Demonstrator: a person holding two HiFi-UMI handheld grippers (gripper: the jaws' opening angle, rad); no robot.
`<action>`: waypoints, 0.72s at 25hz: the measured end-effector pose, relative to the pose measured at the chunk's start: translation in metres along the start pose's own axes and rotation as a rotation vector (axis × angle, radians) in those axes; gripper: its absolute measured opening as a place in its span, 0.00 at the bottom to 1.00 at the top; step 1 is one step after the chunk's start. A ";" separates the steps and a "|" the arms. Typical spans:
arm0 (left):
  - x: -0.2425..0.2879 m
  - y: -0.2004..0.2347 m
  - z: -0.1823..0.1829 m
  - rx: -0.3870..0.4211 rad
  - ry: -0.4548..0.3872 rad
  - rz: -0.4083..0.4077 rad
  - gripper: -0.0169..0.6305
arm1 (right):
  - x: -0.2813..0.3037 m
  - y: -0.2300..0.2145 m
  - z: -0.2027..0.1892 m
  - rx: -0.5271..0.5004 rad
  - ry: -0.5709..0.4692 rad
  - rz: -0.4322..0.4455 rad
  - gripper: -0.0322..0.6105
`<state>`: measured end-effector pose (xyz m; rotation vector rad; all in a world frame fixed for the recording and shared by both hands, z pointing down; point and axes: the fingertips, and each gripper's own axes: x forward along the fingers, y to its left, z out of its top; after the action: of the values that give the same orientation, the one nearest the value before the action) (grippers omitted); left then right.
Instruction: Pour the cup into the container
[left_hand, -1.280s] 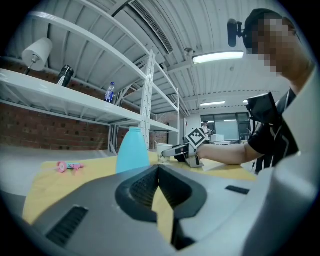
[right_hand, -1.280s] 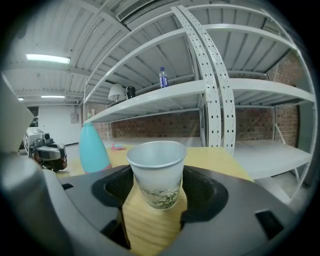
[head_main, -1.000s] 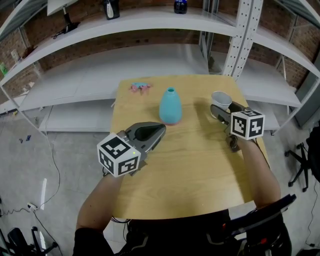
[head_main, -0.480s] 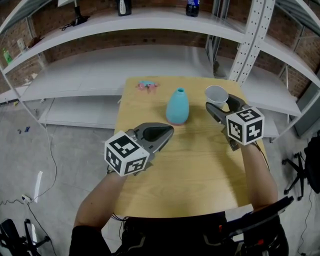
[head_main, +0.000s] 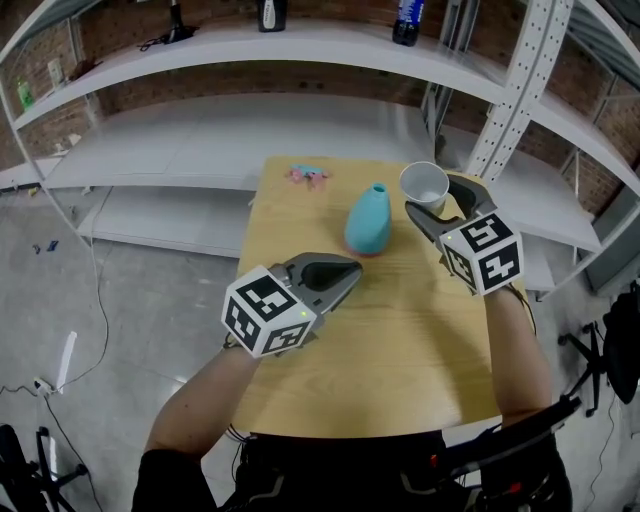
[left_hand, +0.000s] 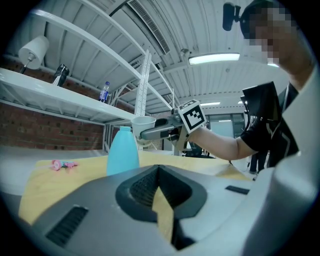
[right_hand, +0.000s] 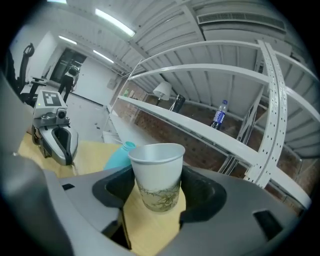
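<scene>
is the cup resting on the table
No, the cup is held in the right gripper, up level with the top of the vase, well above the table.

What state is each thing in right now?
cup: upright, clamped, lifted off the table.
container: upright on the table, mouth open, untouched.
right tongs: shut on the cup.
left tongs: shut, empty, above the table.
pink item: lying flat near the table's far left corner.
bottle: upright on the shelf.
</scene>
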<state>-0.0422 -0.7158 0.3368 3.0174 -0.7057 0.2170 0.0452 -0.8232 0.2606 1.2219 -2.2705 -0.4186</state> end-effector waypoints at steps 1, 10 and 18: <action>0.000 -0.001 0.000 0.001 -0.001 -0.005 0.03 | 0.001 0.001 0.004 -0.019 0.002 0.000 0.51; -0.001 -0.007 0.000 0.006 0.000 -0.034 0.03 | 0.010 0.002 0.018 -0.200 0.064 -0.042 0.51; -0.002 -0.009 0.001 0.008 0.000 -0.043 0.03 | 0.014 0.001 0.023 -0.337 0.105 -0.081 0.51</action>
<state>-0.0396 -0.7074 0.3358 3.0369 -0.6406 0.2184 0.0251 -0.8340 0.2463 1.1343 -1.9682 -0.7183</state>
